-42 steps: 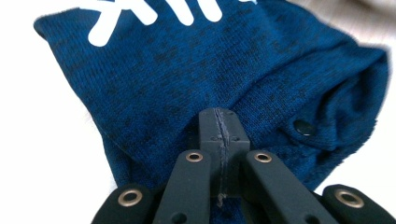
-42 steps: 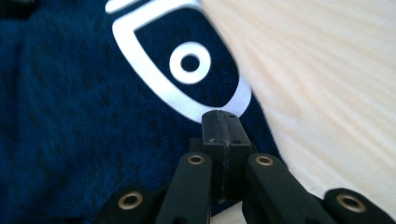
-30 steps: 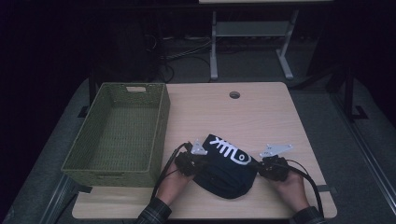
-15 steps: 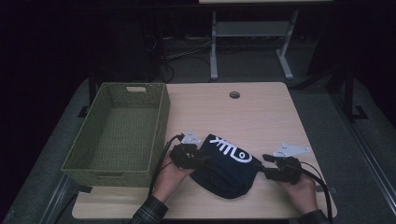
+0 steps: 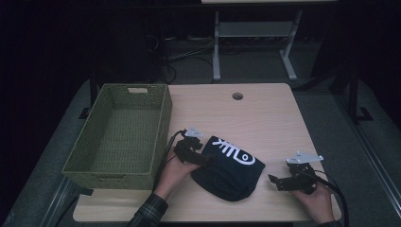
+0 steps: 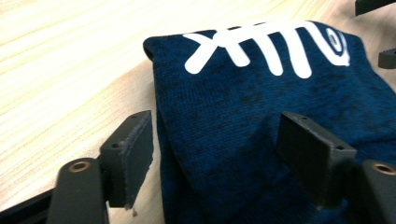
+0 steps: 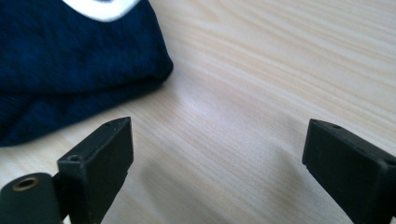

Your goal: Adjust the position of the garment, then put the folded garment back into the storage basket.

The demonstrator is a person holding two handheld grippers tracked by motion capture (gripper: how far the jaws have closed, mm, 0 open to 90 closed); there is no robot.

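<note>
Folded navy garment [image 5: 229, 168] w/ white fish-bone print lies on wooden table [image 5: 265, 118], near edge, centre, just right of green woven basket [image 5: 118, 135]; not touching basket as far as can be told.

L gripper [image 5: 201, 158] at garment's left edge. Jaws have just been opening, now wide. In left gripper view cloth [image 6: 261, 116] sits between the jaws, one over bare table, other over the cloth; pads not pressing it.

R gripper [image 5: 276, 182] right of garment, clear of it, over bare wood. Jaws have just been opening, now wide; nothing between them. Right gripper view: garment corner [image 7: 70, 70] off to the far left, wood grain between the jaws.

Basket on left side of table. Small round hole [image 5: 237, 96] in table at far edge.
</note>
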